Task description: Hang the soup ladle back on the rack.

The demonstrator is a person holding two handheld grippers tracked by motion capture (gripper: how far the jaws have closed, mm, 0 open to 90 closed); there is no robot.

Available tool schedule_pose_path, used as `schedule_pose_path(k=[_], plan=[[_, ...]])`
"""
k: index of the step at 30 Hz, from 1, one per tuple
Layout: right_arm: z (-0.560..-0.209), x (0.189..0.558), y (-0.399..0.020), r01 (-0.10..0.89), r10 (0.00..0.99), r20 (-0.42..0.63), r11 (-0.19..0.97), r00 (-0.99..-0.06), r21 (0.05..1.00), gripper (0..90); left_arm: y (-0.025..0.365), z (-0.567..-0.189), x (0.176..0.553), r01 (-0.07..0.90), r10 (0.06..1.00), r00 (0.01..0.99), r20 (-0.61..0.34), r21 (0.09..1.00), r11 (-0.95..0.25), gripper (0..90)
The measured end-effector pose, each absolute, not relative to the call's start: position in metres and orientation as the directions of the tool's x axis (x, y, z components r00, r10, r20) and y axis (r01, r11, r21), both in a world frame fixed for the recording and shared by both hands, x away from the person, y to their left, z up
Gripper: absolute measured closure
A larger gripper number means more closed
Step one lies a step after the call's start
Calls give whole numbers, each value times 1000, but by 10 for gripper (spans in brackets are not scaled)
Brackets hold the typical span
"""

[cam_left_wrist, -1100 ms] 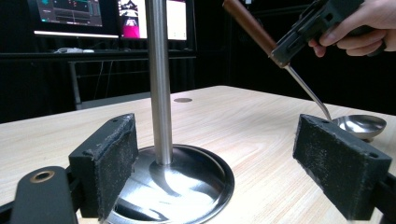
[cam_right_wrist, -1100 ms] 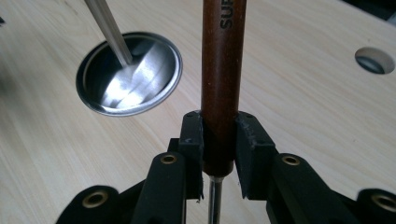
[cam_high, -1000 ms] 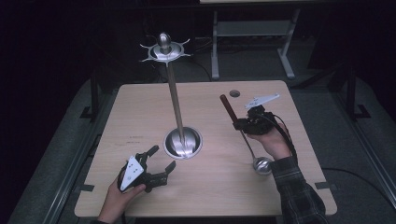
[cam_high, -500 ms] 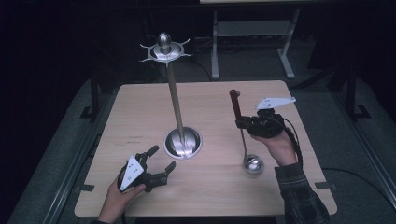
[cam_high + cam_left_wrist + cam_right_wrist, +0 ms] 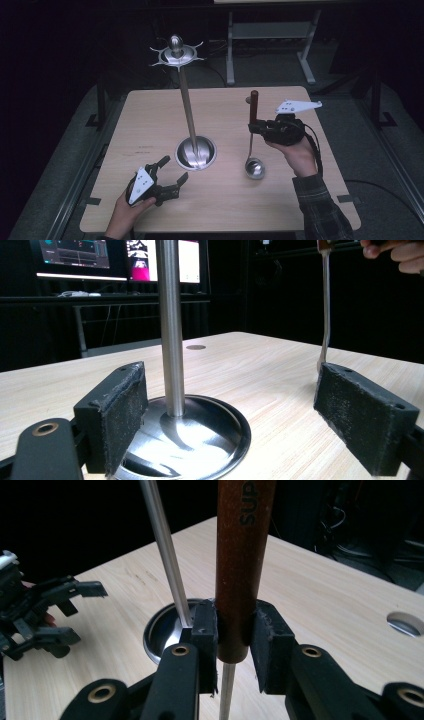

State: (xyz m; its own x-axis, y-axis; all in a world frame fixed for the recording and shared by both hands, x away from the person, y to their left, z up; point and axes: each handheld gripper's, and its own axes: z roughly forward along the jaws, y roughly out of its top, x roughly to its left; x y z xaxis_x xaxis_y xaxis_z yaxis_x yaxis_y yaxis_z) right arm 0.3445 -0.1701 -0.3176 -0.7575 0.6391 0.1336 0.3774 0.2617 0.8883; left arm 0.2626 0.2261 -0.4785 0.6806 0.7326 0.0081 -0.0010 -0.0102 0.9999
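Observation:
A ladle with a brown wooden handle point(image 5: 254, 106) and a steel bowl point(image 5: 254, 168) hangs upright over the right half of the table. My right gripper point(image 5: 256, 129) is shut on that handle point(image 5: 242, 555), and its pads point(image 5: 206, 630) press both sides near the handle's lower end. A tall steel stand has a pole point(image 5: 187, 107), a hooked top point(image 5: 175, 52) and a round base point(image 5: 196, 152) at the table's middle. My left gripper point(image 5: 174, 170) rests open at the front left. Its jaws point(image 5: 232, 390) face the base point(image 5: 200, 440), and nothing is between them.
The wooden table point(image 5: 150, 115) has a round grommet hole point(image 5: 405, 622) near its far edge. A metal frame point(image 5: 270, 35) stands on the floor behind the table. Monitors point(image 5: 115, 255) glow in the dark background. The ladle's thin shaft point(image 5: 325, 305) hangs to the right of the stand pole point(image 5: 170, 330).
My right gripper has risen and swung the ladle from a tilt to upright. The bowl has shifted left, toward the stand. The left gripper has stayed put.

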Motion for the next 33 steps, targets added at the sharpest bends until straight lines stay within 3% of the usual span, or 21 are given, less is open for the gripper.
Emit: schedule_pose_path(k=[20,33], plan=[[-252,358,-137,268,543,83,272,-835,924,735,226,-478,263,-4,732,681,11,1000,-12,134],[-227,371,-114,232,497,67,278,-865,932,734,227,-478,262,-4,731,682,25,1000,-31,134]])
